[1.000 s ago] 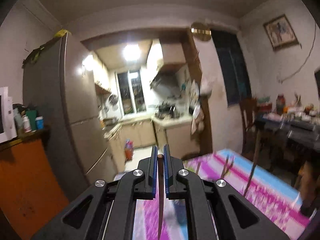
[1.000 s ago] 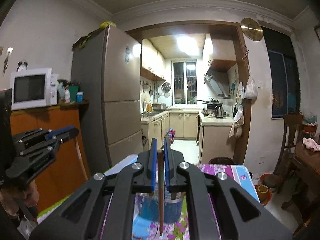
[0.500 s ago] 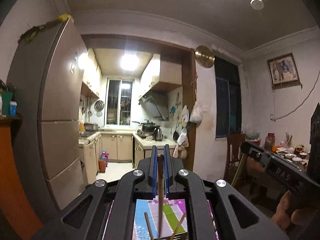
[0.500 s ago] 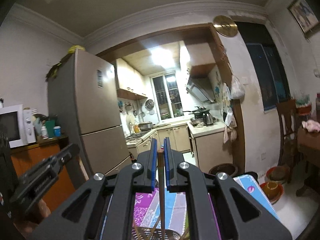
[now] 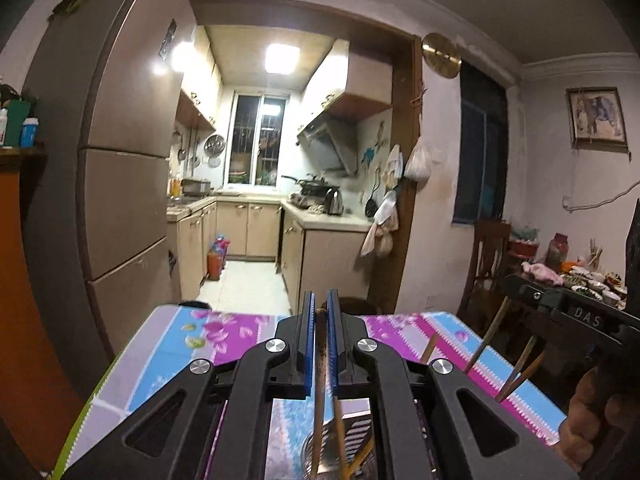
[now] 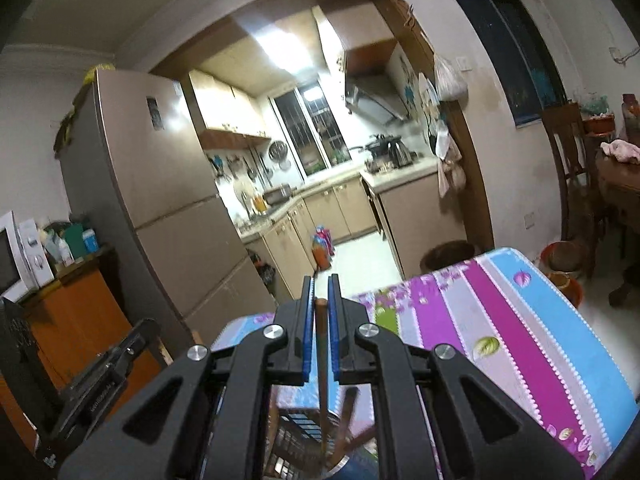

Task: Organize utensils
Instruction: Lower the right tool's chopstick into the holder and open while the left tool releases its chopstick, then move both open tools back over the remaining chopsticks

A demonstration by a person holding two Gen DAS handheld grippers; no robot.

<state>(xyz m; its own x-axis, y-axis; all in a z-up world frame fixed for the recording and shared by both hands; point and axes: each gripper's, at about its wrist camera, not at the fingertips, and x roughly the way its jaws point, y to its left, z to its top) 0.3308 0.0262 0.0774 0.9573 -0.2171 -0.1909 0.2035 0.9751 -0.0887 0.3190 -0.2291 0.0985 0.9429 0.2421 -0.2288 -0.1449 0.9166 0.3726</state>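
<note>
At the lower centre of the left wrist view, the left gripper [image 5: 319, 320] clamps a chopstick [image 5: 320, 400] hanging into a metal holder [image 5: 352, 436]. At lower centre of the right wrist view, the right gripper [image 6: 320, 300] likewise pinches a second chopstick [image 6: 322, 380] above the same holder.

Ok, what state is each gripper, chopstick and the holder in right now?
Left gripper: shut on a brown wooden chopstick, hanging upright.
Right gripper: shut on a reddish-brown wooden chopstick, upright.
Slotted metal utensil holder: below both, already holding several chopsticks.
</note>
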